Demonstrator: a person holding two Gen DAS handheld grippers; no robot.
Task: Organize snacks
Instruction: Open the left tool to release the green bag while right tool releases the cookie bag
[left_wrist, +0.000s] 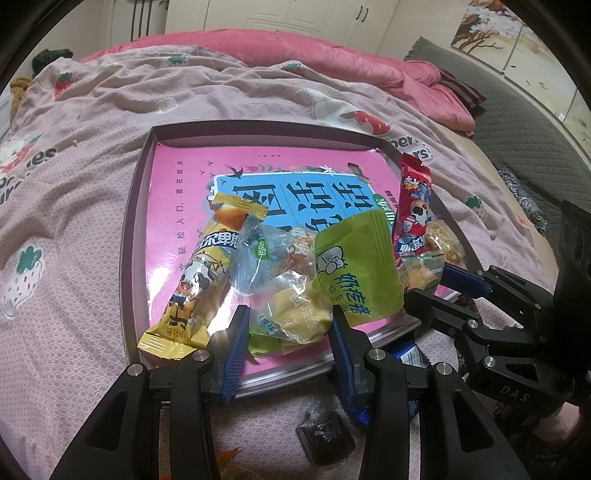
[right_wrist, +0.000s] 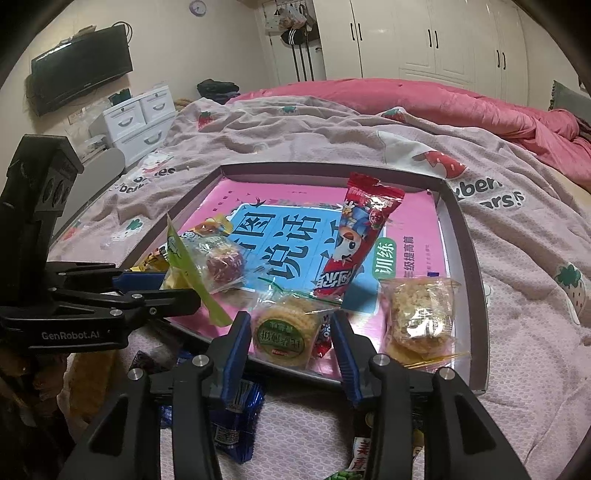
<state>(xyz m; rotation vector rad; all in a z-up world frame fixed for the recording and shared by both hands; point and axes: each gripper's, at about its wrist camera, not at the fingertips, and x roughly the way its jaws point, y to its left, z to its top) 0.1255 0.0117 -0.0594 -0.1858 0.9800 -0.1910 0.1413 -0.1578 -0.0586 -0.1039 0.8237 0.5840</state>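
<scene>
1. The shallow box on the bedspread is the landmark. Several wrapped snacks already lie in it, on top of a pink book that lines its floor.
2. Inside the box, at its near edge, are a yellow candy stick, a clear blue-tinted packet, a green packet and a pale yellow packet. Further along the near edge are a round cracker packet, a crumbly square in clear wrap and a red-centred sweet.
3. A red candy stick leans across the middle of the box.
4. Left to do, as I judge it: a dark wrapped block and a blue packet lie on the bedspread just outside the near edge (others at the frame bottom are too cropped to name). The job looks well past half.
5. The left gripper hangs over the near edge with jaws apart. The pale yellow packet sits between them, and I cannot tell whether the pads touch it.
6. The right gripper has jaws apart around the round cracker packet, with no visible squeeze.
7. Writing: "GenRobot.AI" and "DAS" on the grippers; the bedspread shows fragments like "bear" and "ars". The book and wrappers carry Chinese print I will not guess at.
</scene>
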